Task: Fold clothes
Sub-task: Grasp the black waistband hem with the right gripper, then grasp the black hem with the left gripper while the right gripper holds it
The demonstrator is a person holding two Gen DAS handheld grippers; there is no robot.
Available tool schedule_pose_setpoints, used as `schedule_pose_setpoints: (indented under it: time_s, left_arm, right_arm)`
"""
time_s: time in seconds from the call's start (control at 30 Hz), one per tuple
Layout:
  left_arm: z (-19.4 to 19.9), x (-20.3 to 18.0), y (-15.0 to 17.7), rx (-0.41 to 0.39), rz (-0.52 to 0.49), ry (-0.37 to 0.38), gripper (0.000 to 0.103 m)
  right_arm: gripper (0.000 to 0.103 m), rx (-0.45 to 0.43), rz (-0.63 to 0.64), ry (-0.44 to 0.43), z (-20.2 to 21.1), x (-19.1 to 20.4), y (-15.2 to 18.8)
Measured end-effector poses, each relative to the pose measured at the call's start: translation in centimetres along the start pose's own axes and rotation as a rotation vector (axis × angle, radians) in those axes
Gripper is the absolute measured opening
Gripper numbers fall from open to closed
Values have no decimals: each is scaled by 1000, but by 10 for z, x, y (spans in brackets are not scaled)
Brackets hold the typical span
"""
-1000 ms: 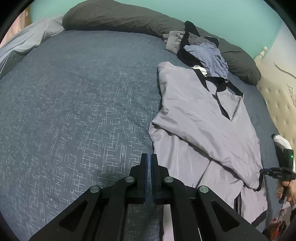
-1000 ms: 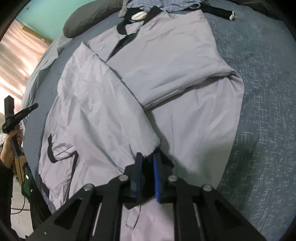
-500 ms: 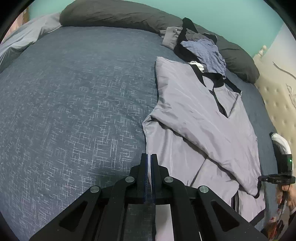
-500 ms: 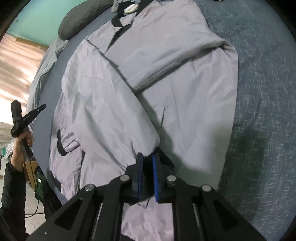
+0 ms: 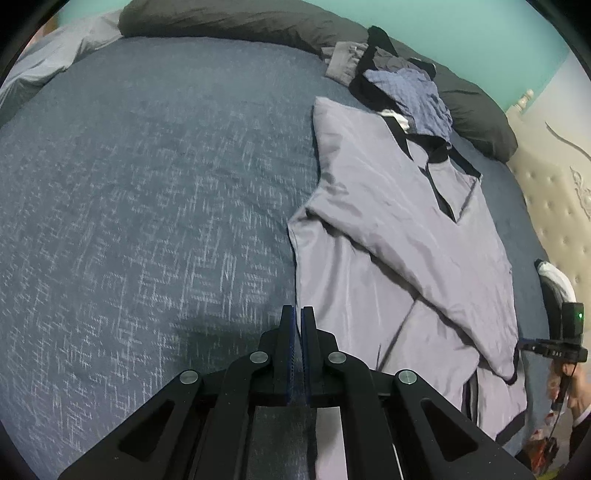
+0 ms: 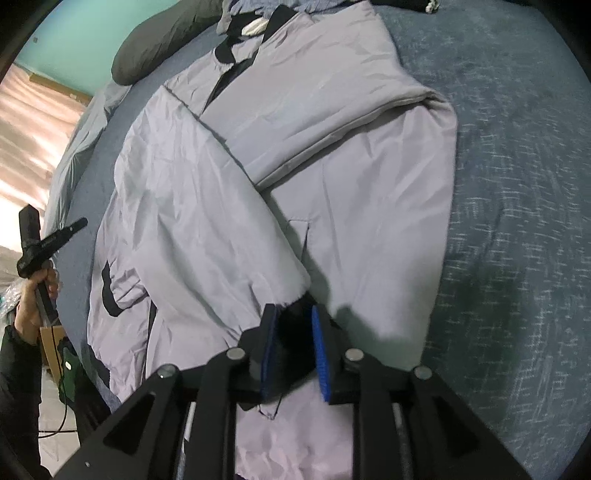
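my left gripper (image 5: 298, 314) is pressed together on the near hem of the grey jacket (image 5: 399, 236), over the blue bedspread (image 5: 147, 206). the jacket lies lengthwise, collar far, by a pile of clothes (image 5: 402, 92) and dark pillows (image 5: 229, 18). my right gripper (image 6: 293, 314) is opening, a dark cuff edge between its pads (image 6: 320, 347), sleeves folded in.

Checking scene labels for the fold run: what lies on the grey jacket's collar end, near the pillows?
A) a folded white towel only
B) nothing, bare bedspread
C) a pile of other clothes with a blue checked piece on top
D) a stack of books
C: in the left wrist view a blue checked garment tops a dark heap of clothes overlapping the collar end of the grey jacket, just before the dark pillows.
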State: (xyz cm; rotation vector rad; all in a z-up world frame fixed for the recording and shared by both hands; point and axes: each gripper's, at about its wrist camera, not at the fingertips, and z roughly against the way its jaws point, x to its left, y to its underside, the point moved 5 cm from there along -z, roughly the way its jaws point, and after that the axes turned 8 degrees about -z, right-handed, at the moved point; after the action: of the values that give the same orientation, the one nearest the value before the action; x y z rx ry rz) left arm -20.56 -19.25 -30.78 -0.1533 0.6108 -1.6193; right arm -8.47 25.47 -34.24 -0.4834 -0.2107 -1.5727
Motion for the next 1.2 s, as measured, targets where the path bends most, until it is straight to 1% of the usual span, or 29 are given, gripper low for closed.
schedule_pose_setpoints:
  time_s: [0.07, 0.13, 0.27, 0.37, 0.4, 0.43, 0.5, 0.63, 0.8, 0.93, 1.1, 1.2]
  left_arm:
    - [1, -3, 6, 17, -6, 9, 8]
    - [3, -7, 13, 35, -8, 25, 15]
    - [14, -20, 32, 73, -15, 59, 18]
    - [22, -27, 47, 97, -19, 68, 23]
    - [25, -29, 52, 104, -20, 69, 24]
    - [28, -31, 57, 109, -23, 68, 25]
    - [32, -34, 68, 123, -20, 70, 27]
    - [41, -37, 90, 155, -10, 73, 32]
    - [53, -48, 118, 184, -22, 85, 34]
    - [60, -54, 136, 194, -11, 97, 37]
    - [63, -59, 154, 212, -8, 107, 43]
    - [63, -60, 166, 226, 0, 116, 44]
  right_arm:
    - [19, -10, -13, 0, 7, -4, 3]
    - [19, -19, -29, -2, 14, -9, 6]
    - [20, -33, -55, -9, 32, -18, 18]
    - [20, -37, -50, -7, 44, -19, 29]
    - [22, -37, -50, -6, 46, -19, 32]
    - [27, -34, -53, -5, 49, -21, 38]
    - [31, -28, -60, -4, 49, -20, 47]
    - [32, -9, -64, 1, 53, -20, 69]
    - [36, 18, -78, 9, 58, -22, 100]
    - [41, 21, -95, -2, 60, -23, 118]
    - [43, 26, -110, -5, 60, -23, 137]
    - [43, 34, -111, 0, 60, -24, 147]
